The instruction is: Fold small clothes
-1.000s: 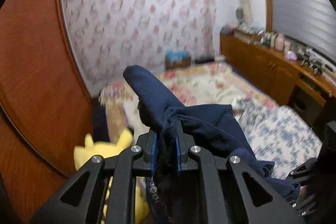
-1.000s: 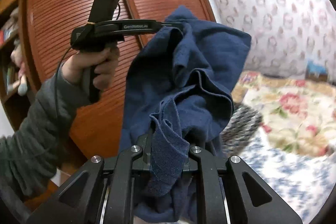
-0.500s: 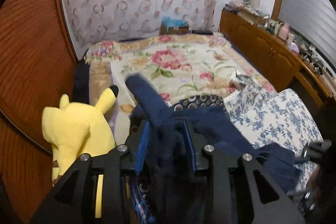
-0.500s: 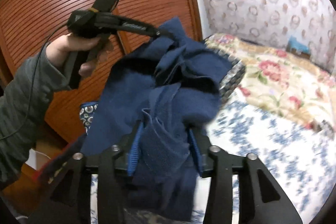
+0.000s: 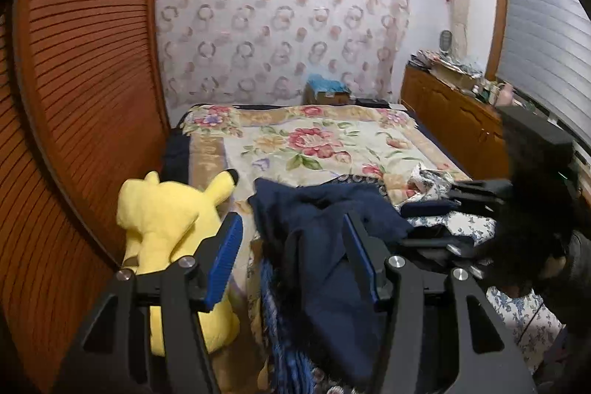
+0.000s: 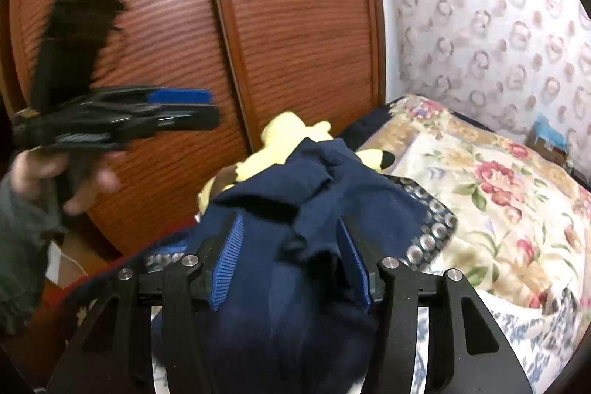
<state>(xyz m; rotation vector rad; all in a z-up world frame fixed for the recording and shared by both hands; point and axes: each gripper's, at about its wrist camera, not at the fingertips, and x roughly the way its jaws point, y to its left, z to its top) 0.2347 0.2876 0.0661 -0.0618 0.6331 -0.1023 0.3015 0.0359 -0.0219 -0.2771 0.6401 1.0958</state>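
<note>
Slumping onto bed (image 5: 317, 135), navy shirt (image 5: 332, 246) heaped beside plush (image 5: 166, 220). Your left gripper (image 5: 291, 239) just spread, jaws apart, cloth loose between. Right gripper (image 6: 291, 242) parted too, gripping nothing, shirt draped across.

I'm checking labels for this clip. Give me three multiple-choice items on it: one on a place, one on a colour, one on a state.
1. Where is the yellow plush toy?
A. beside the wooden wardrobe
B. on the dresser
C. on the floor

2. What colour is the garment?
A. red
B. navy blue
C. white

3. How do the left gripper jaws stand?
A. clamped on the toy
B. fully shut
C. apart

Key:
1 A, it sits at the bed's edge by the wardrobe.
2 B, dark blue in both views.
3 C, its blue pads stand clearly apart, cloth lying loose between.
</note>
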